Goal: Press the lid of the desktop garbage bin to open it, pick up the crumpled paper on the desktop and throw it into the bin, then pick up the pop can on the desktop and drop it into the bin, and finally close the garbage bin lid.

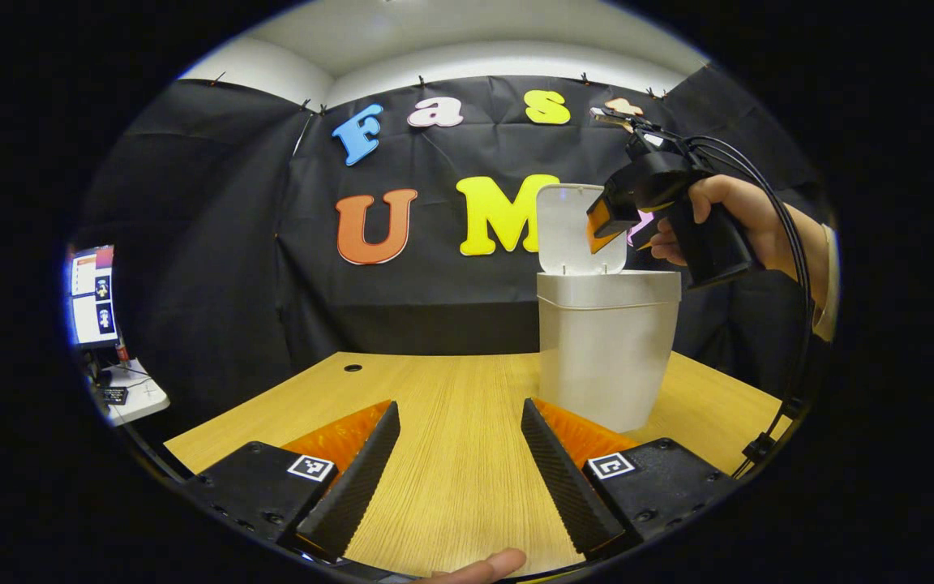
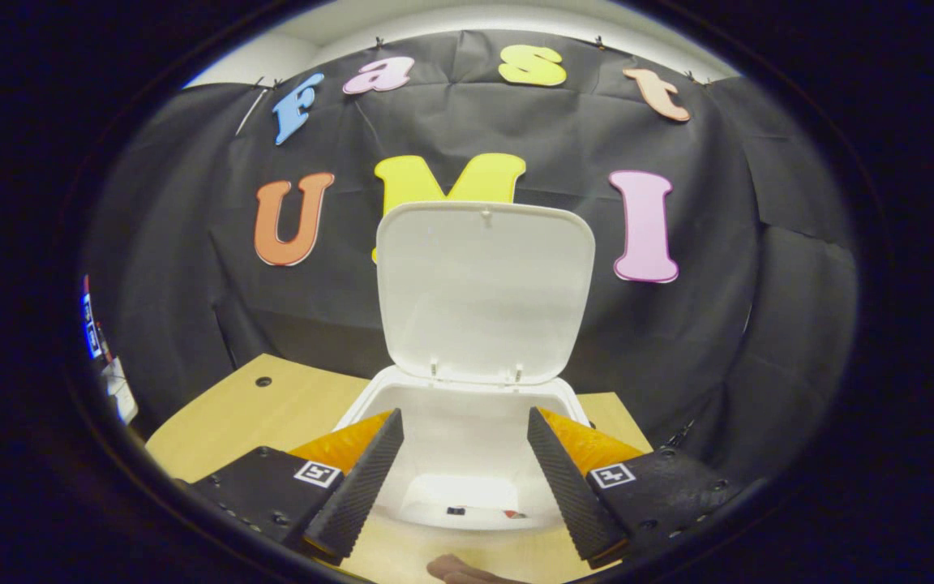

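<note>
Inside bin (image 2: 467, 438): contents indistinct; lid (image 2: 483, 292) up

You find almost nothing here that can be read. On your left gripper (image 1: 460, 466), each finger mount carries a small square black-and-white marker, a coded pattern and no lettering. Your right gripper (image 2: 464, 474) bears the same kind of square markers on its finger mounts in the right gripper view. The white bin (image 1: 605, 349) and its raised lid (image 2: 483, 292) show no print or brand. At the bottom of the bin, in the right gripper view, you see small dark and red marks, too small to make out. The desk (image 1: 451, 405) carries no writing.
</note>
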Action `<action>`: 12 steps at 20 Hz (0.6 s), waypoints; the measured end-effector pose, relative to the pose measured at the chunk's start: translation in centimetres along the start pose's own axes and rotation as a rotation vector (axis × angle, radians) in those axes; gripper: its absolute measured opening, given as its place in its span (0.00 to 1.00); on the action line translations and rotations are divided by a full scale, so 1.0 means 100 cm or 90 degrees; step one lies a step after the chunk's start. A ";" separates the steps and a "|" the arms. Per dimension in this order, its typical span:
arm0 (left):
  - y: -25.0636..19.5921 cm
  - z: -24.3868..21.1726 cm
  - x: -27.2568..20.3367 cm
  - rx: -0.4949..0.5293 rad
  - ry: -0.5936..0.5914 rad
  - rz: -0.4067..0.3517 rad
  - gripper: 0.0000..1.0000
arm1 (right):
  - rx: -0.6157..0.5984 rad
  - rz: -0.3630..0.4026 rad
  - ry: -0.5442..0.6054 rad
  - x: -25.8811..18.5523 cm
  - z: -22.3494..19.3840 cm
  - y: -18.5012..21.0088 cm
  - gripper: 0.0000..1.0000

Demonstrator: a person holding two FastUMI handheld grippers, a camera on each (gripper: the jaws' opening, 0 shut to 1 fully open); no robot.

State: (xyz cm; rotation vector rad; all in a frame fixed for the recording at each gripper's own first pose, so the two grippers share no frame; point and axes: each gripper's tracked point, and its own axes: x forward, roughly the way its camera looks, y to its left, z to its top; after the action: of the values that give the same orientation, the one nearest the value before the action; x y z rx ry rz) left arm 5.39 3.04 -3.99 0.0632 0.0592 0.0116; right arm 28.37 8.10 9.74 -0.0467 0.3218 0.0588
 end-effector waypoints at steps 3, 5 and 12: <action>-0.001 0.007 -0.003 -0.002 -0.012 0.003 0.98 | 0.028 0.008 -0.024 -0.014 0.021 -0.006 0.95; -0.004 0.009 -0.007 -0.016 -0.016 -0.005 0.97 | 0.028 0.004 -0.033 -0.021 0.033 -0.013 0.95; 0.005 0.026 -0.024 -0.006 -0.044 0.004 0.97 | 0.048 -0.009 -0.102 -0.019 0.113 -0.027 0.95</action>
State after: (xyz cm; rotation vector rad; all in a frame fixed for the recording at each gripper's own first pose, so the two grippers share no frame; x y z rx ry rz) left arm 3.12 3.34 -1.25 0.0547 -0.0094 0.0163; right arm 30.28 5.97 21.12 0.0298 0.1628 0.0365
